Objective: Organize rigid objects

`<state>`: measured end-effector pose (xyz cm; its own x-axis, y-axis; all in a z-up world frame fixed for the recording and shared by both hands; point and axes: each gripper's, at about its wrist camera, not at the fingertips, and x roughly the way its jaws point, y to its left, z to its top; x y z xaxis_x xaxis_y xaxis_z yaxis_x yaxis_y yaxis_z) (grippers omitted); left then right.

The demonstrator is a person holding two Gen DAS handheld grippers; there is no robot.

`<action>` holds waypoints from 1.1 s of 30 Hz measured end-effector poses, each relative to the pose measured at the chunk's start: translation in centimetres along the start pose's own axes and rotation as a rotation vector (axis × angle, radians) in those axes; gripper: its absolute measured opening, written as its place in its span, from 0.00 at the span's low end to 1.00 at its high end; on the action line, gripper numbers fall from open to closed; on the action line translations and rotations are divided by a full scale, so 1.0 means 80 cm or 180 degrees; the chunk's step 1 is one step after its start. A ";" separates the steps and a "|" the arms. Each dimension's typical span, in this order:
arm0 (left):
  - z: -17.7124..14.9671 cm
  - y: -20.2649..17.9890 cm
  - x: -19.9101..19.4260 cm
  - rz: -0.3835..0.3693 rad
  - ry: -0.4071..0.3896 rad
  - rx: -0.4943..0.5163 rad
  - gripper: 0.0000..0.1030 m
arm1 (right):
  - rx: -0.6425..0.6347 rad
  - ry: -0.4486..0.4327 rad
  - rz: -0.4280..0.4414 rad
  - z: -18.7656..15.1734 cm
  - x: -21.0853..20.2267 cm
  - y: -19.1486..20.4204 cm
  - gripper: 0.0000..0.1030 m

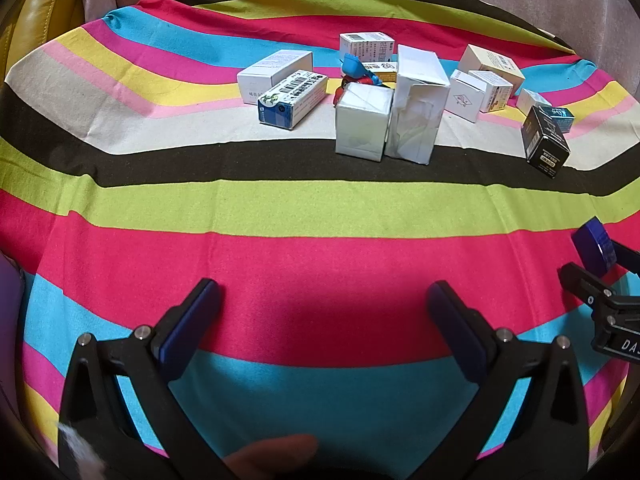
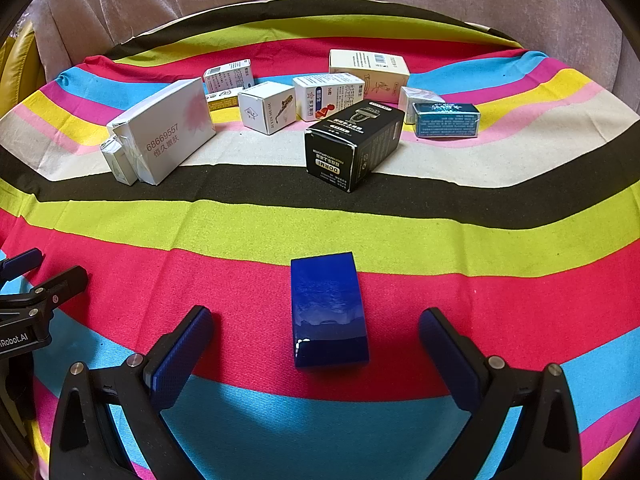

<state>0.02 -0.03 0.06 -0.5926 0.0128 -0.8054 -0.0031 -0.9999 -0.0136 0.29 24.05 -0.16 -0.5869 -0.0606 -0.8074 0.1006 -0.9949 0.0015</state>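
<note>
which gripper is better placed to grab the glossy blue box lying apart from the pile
Right. The blue box lies directly ahead between the open right gripper fingers; the left gripper, also open, faces only bare cloth.

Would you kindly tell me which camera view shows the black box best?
The right wrist view: the black box lies near centre, its labels legible. The left wrist view shows it small at the right edge.

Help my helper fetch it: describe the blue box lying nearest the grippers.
On the striped cloth, find the red stripe nearest the right gripper. The blue box lies there alone, glossy and unprinted, far from the other boxes.
</note>
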 end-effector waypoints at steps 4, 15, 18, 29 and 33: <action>0.000 0.000 0.000 0.0000 0.0000 0.0000 1.00 | 0.0000 0.0000 0.0000 0.000 0.000 0.000 1.00; 0.000 0.000 0.000 0.0017 0.0003 -0.0025 1.00 | -0.0001 0.0000 -0.0001 0.000 0.000 0.000 1.00; 0.000 0.000 0.000 0.0016 0.0004 -0.0025 1.00 | -0.0001 0.0000 -0.0002 0.000 0.000 0.000 1.00; 0.005 0.000 0.003 -0.0001 0.0098 0.0003 1.00 | -0.0001 -0.0001 -0.0001 0.000 -0.001 0.001 1.00; 0.006 -0.001 0.004 -0.0003 0.0132 0.0011 1.00 | -0.0003 -0.0001 0.0000 0.000 -0.002 0.002 1.00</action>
<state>-0.58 0.09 0.10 -0.5587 0.0139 -0.8292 -0.0065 -0.9999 -0.0125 0.38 23.88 -0.05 -0.5871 -0.0607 -0.8072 0.1014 -0.9949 0.0011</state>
